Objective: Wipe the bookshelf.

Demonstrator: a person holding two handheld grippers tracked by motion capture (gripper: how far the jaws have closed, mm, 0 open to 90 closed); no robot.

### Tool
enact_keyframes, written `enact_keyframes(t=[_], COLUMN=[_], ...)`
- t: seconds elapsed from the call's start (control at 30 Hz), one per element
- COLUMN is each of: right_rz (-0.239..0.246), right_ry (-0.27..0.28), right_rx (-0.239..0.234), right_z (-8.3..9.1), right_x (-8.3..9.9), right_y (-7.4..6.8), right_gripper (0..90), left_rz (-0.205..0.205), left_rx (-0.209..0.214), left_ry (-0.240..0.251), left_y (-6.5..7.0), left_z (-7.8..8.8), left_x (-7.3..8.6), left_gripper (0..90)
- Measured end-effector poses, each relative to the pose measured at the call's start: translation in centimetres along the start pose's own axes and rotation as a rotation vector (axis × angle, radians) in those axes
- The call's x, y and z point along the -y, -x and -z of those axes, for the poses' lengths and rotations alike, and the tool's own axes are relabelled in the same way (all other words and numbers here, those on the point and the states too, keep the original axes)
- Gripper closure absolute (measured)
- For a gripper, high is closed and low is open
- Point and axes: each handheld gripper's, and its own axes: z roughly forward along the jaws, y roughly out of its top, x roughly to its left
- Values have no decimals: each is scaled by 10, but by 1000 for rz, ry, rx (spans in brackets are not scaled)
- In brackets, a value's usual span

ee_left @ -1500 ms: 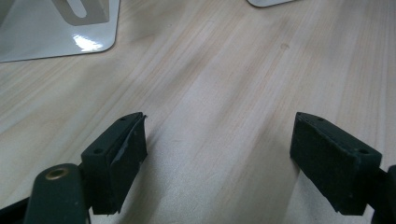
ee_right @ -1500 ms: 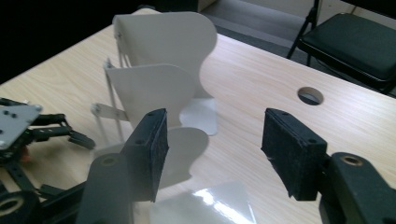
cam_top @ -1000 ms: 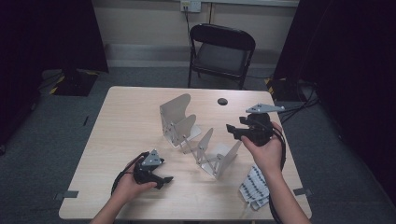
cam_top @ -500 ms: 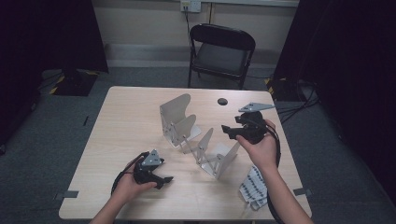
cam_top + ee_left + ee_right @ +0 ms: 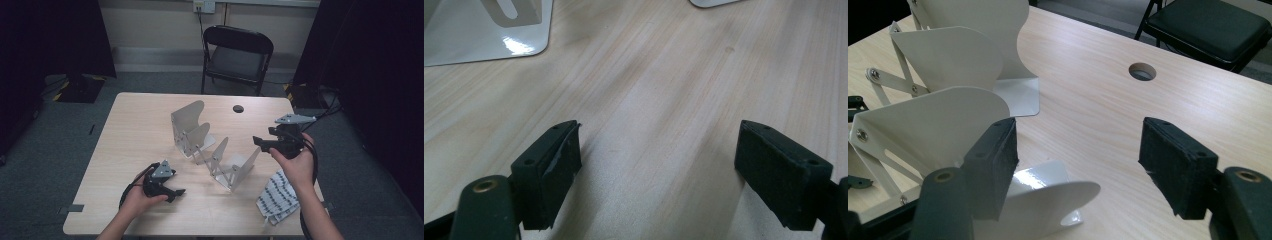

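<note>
On the counter (image 5: 130, 135) the left claw (image 5: 176, 193) rests near the front edge, its jaws spread wide with bare wood between them. At the middle stands the white folding metal rack (image 5: 212, 145), its plates fanned out on scissor links. To its right the right claw (image 5: 259, 142) hangs above the counter, just beside the rack's end plate; its jaws have just been opening and seem to hold nothing. A patterned cloth (image 5: 276, 197) lies near the front right corner.
</note>
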Motion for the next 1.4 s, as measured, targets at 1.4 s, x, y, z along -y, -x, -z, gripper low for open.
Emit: enact_keyframes(t=[1.4], right_rz=[-94], right_ry=[-74], right_rx=[33], right_z=[-6], right_x=[139], right_y=[18], right_gripper=[217], left_rz=[4], left_rx=[-6], left_ry=[-2], left_y=[0], left_z=[0], left_x=[0], left_gripper=[184])
